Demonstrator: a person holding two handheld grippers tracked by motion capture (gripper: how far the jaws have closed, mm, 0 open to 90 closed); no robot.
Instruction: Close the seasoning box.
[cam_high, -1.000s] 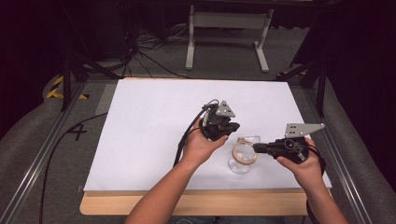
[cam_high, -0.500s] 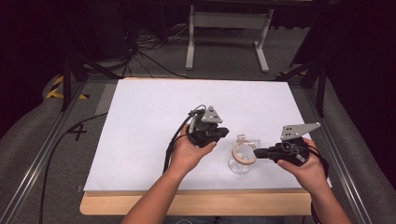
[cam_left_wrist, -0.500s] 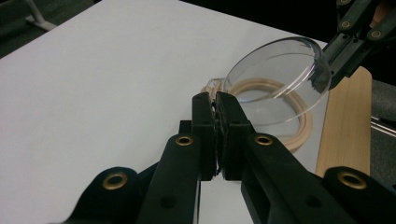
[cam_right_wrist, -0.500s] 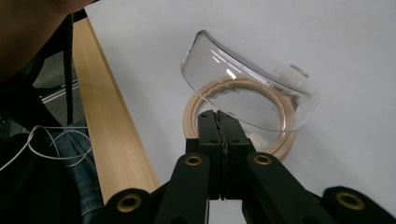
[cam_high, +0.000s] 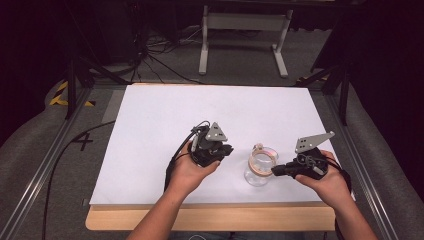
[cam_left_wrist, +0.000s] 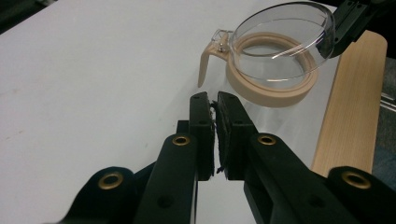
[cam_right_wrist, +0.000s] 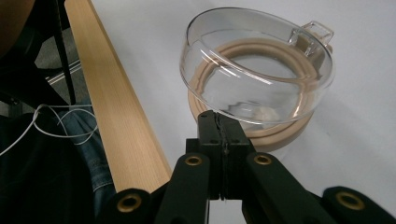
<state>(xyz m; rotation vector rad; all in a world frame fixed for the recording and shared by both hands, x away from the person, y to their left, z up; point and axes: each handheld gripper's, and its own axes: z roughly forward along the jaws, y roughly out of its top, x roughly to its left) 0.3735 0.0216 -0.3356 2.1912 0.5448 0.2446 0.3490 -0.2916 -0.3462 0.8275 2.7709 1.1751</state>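
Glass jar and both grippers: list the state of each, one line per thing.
glass jar: on the white table, clear lid swung open above the beige ring.
right gripper: jaws shut on the lid's rim.
left gripper: beside the jar, holding nothing, jaws just opening a crack.

**What Is Hidden, Cut Off or Unclear**

In the right gripper view, the contact between the right gripper (cam_right_wrist: 219, 122) and the clear lid (cam_right_wrist: 257, 70) is covered by the jaw tips, so whether the rim is pinched cannot be told. The tan ring (cam_right_wrist: 280, 135) is partly masked by the lid. In the high view, lid and ring (cam_high: 261, 165) are too small to be separated. In the left gripper view, the left gripper (cam_left_wrist: 215, 100) is cut off at the bottom edge, and the wooden edge (cam_left_wrist: 348, 116) is cropped.
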